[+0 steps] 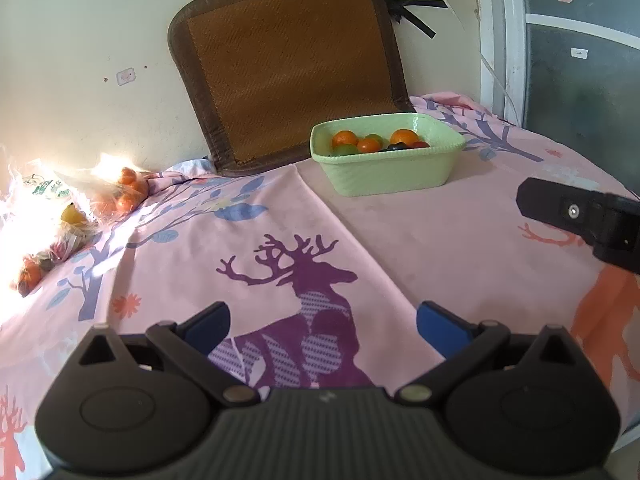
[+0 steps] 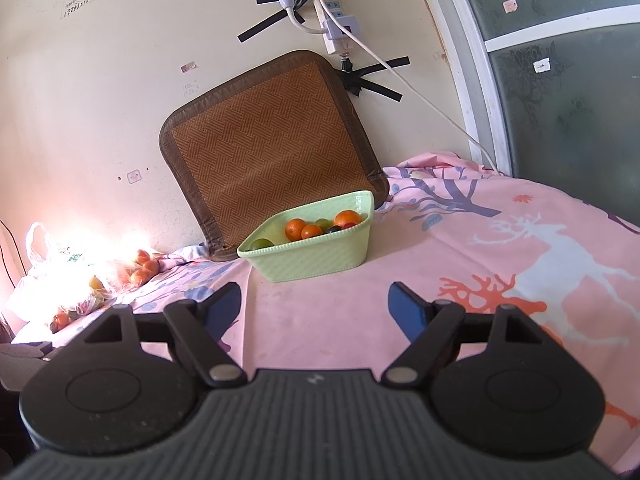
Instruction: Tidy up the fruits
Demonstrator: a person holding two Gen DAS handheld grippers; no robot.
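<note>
A pale green basket stands on the pink cloth near the wall. It holds oranges, green fruits and dark ones. More oranges lie in clear plastic bags at the far left, in bright glare. My left gripper hovers open over the purple deer print, nothing between its blue pads. My right gripper is open too, empty, short of the basket. One black finger of the right gripper shows at the right edge of the left wrist view.
A brown woven cushion leans on the wall behind the basket. A power strip and white cable hang above it. A window frame bounds the right side. The cloth drops off at the near right edge.
</note>
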